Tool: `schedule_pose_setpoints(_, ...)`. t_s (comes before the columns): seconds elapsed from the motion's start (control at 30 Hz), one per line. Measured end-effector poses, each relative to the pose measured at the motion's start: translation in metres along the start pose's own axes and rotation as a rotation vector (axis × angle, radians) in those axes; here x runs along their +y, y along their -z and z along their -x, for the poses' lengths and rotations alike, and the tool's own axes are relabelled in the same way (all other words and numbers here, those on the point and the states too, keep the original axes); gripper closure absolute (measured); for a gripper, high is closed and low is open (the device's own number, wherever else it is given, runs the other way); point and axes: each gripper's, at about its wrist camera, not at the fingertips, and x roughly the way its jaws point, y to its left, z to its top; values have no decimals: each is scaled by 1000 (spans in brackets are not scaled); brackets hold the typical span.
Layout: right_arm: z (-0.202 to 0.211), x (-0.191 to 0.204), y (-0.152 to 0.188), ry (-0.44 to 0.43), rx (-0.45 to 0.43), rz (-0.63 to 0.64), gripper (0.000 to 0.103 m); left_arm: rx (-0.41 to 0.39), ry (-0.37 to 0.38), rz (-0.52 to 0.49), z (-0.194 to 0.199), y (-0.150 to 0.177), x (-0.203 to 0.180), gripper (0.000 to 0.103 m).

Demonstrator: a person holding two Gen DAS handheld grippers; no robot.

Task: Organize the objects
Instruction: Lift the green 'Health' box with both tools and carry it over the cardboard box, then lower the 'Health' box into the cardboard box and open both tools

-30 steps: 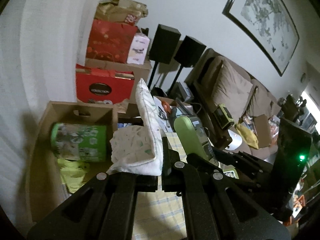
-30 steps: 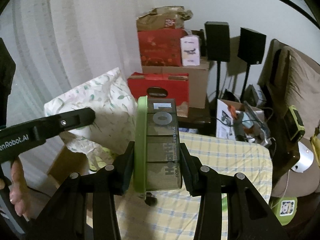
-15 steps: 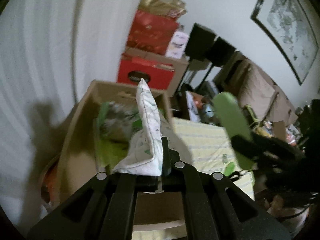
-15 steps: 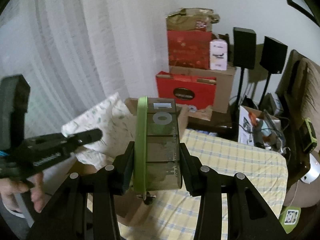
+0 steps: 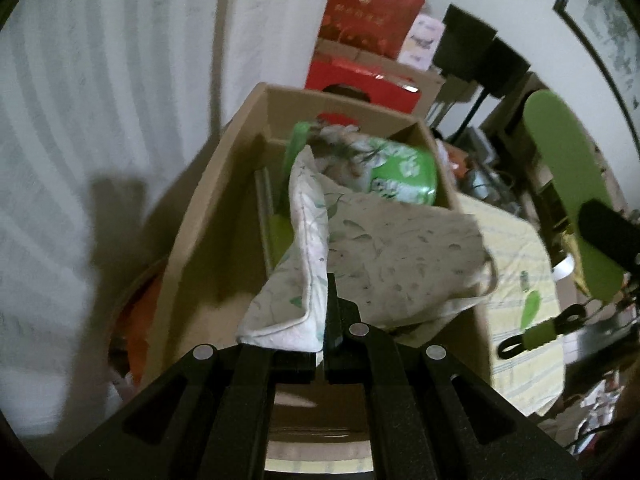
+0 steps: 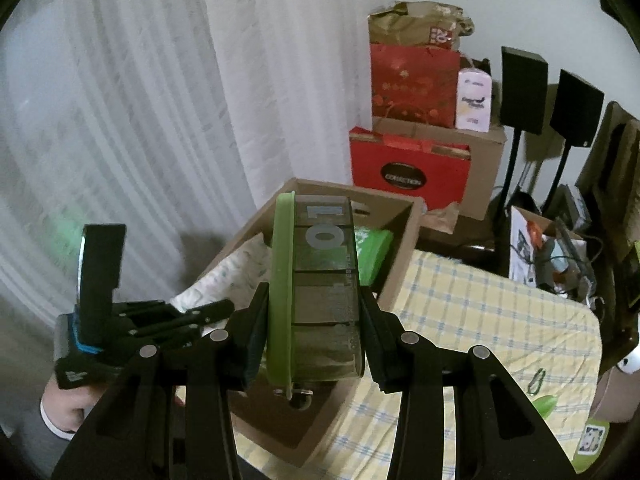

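Observation:
My left gripper (image 5: 320, 344) is shut on a white leaf-print pillow (image 5: 360, 248) and holds it over the open cardboard box (image 5: 224, 184). A green patterned pack (image 5: 396, 172) lies in the box's far end. My right gripper (image 6: 312, 320) is shut on a clear container with a green lid (image 6: 316, 292), held upright above the box's near side (image 6: 404, 248). The right wrist view shows the left gripper (image 6: 216, 308) at the left with the pillow (image 6: 236, 276) dipping into the box. The green lid (image 5: 568, 188) shows at the right of the left wrist view.
The box stands on a yellow checked cloth (image 6: 480, 320) next to a white curtain (image 6: 140, 120). Red gift bags (image 6: 412, 168) and cardboard boxes are stacked behind. Black speakers (image 6: 524, 92) and a sofa stand to the right. Small green clips (image 5: 532, 320) lie on the cloth.
My left gripper has carried the pillow forward and down over the box. My right gripper has moved the container closer to the box.

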Motion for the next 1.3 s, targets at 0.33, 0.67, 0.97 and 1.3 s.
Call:
schedule_pose_setpoints(0.33, -39, 17, 12, -38, 56, 2, 60, 54, -96, 18, -20, 11, 31, 101)
schedule_pose_setpoints(0.67, -86, 27, 32, -68, 130, 15, 60, 119, 0, 88, -24, 20, 37, 77)
schedule_pose_setpoints(0.97, -107, 48, 44, -98, 152, 66, 60, 55, 105, 162, 11, -1, 48, 48)
schedule_pose_setpoints(1.3, -131, 70, 46, -108, 181, 85, 60, 27, 131, 197, 29, -5, 63, 47)
